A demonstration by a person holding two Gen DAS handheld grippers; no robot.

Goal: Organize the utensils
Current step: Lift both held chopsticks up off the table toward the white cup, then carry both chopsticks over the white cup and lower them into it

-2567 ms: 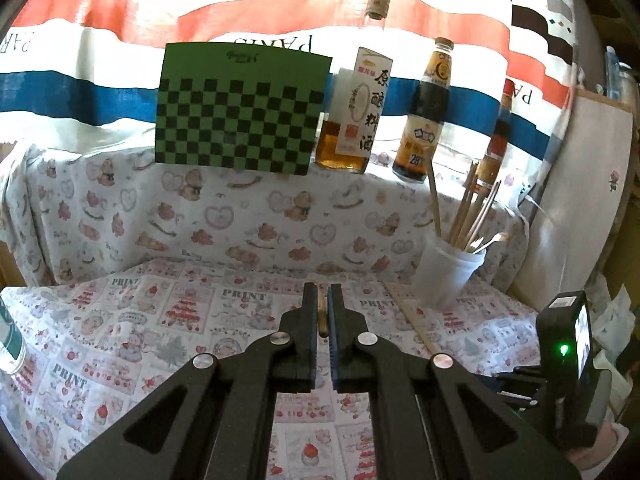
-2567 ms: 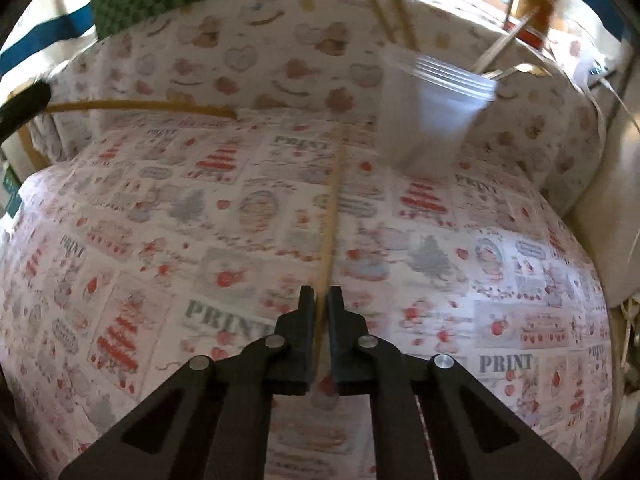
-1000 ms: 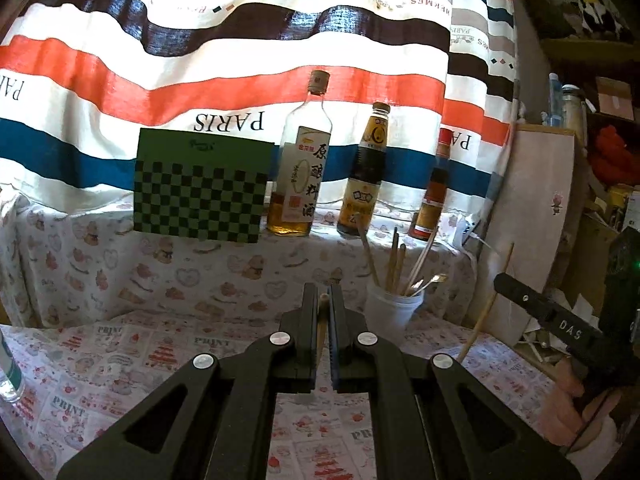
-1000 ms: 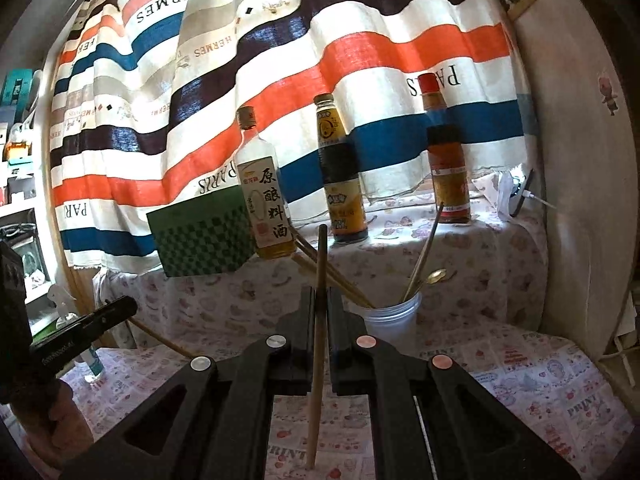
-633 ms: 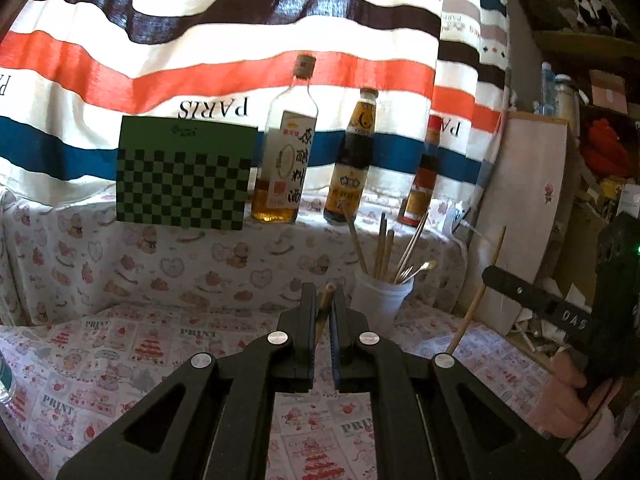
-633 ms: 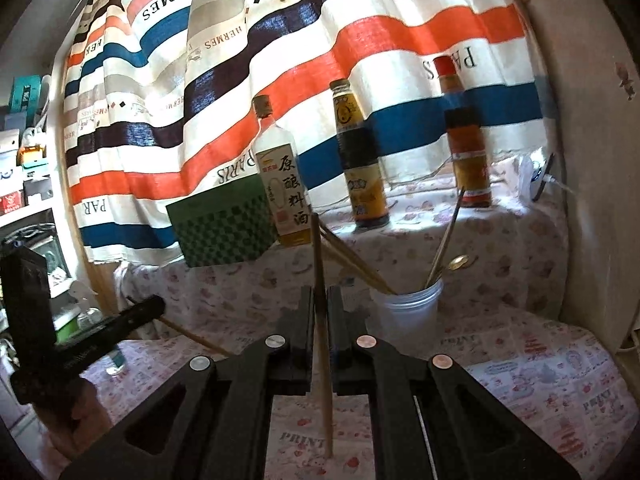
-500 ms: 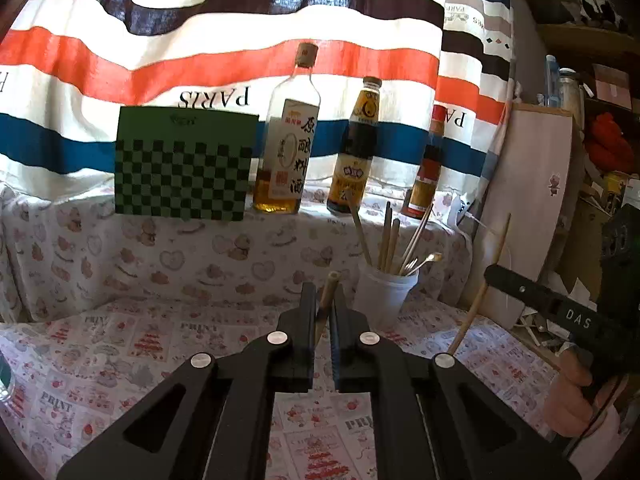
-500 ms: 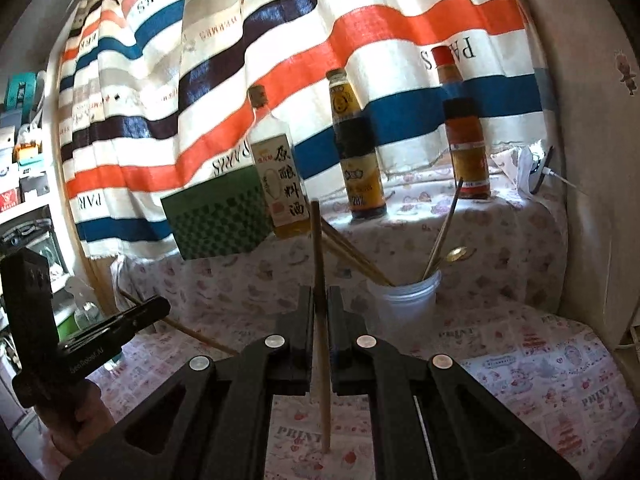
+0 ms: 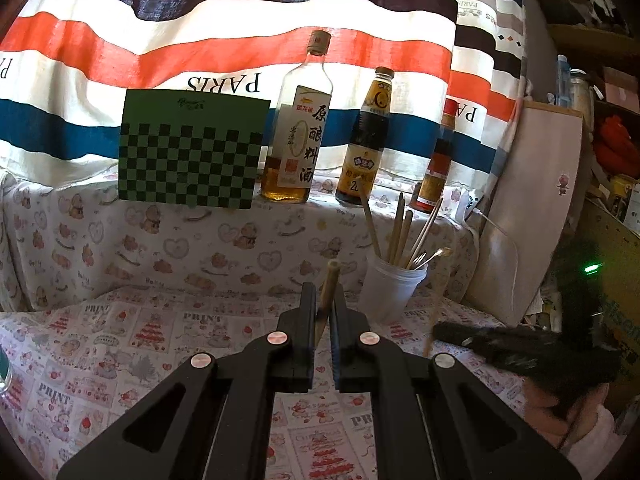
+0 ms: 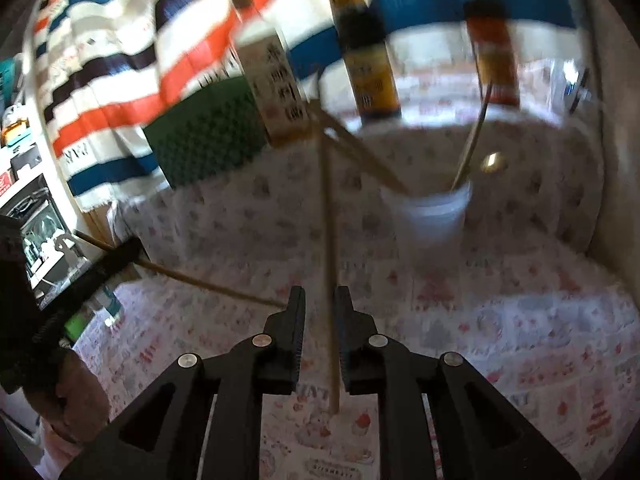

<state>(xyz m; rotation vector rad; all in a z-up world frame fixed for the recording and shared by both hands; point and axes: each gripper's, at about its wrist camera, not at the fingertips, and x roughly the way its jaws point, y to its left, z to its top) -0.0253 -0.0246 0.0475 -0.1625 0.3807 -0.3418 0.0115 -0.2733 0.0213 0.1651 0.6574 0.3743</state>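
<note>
Chopstick (image 10: 329, 240) stands upright between my right gripper (image 10: 320, 300) jaws at frame centre; they've just been opening and there's a visible gap on both sides. My left gripper (image 9: 324, 300) pinches another chopstick (image 9: 329, 284), jaws nearly closed. White cup (image 9: 390, 288) with more utensils sits right of centre.

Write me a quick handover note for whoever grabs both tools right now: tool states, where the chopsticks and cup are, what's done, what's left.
Left tool: shut on a chopstick, tip pointing up toward the white cup.
Right tool: jaws have just been opening; its chopstick stands between them, seemingly loose, lower end near the tablecloth, short of the cup.
Cup: against the back ledge, already holding several chopsticks and a spoon.
Done: both chopsticks lifted.
Left: regrip the right chopstick if it drops, then put both in the cup.
</note>
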